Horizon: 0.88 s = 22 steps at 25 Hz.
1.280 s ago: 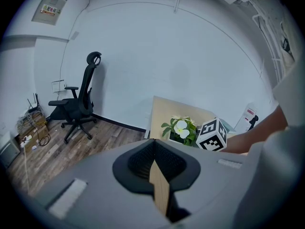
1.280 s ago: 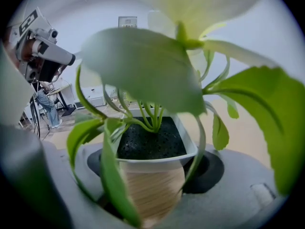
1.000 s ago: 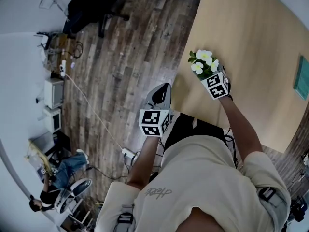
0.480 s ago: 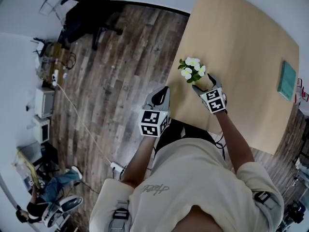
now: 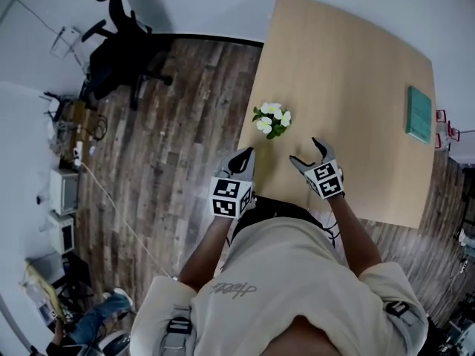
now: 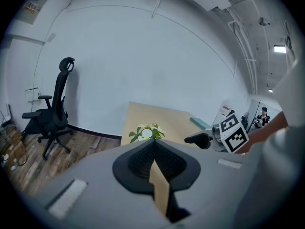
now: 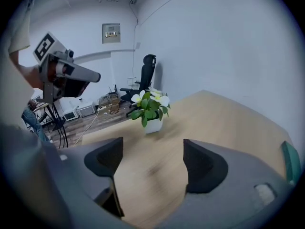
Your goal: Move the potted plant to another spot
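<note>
The potted plant, white flowers over green leaves in a small white pot, stands upright on the light wooden table near its left edge. My right gripper hovers over the table a short way back from the plant, open, with nothing between its fingers. My left gripper hangs at the table's near left corner with its jaws shut and empty. In the left gripper view the plant shows just beyond the closed pads.
A teal book lies at the table's far right edge. A black office chair stands on the wooden floor to the left. Cables and boxes line the left wall.
My right gripper has drawn back from the plant, which now stands alone on the table. The left gripper has shifted slightly and stays shut.
</note>
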{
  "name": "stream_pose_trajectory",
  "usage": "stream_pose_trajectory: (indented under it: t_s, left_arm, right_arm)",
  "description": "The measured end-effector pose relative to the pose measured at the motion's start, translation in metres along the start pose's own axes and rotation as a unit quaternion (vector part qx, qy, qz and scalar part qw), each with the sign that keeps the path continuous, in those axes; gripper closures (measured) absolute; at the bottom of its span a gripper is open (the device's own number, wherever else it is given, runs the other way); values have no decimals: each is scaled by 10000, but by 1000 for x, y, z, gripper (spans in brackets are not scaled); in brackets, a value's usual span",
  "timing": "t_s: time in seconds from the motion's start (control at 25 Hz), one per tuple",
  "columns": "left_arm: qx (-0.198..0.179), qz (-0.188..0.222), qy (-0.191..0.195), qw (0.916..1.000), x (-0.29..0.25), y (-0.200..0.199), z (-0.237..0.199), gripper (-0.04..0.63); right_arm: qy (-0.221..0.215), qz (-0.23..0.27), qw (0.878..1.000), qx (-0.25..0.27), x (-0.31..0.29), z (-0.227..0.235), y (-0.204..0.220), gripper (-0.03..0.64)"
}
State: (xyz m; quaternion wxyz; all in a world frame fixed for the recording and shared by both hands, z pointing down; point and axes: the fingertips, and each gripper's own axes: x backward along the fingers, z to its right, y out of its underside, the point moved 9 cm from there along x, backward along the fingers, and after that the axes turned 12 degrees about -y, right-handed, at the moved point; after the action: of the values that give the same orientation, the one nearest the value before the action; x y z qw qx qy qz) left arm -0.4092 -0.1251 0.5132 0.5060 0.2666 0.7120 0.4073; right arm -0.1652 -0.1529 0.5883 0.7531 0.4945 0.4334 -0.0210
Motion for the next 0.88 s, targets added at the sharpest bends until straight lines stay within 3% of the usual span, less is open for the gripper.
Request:
stream_pose_trajectory:
  t_s: [0.24, 0.44, 0.72, 0.88]
  left_arm:
    - [-289, -22, 213, 9994, -15, -8, 4, 581]
    - [-513, 92, 308, 9982, -25, -18, 19, 581]
    - [-484, 222, 159, 9985, -13, -33, 47, 581]
    - [-466, 210, 11, 9987, -11, -37, 57, 581]
  right_arm:
    - [362, 363, 9984, -248, 40, -1, 8, 285]
    - [762, 756, 9930, -498, 68, 8, 18, 401]
    - [1129, 1140, 9838, -799, 108, 21, 32, 599]
    - [1149, 1425, 9802, -759, 133, 26, 25, 614]
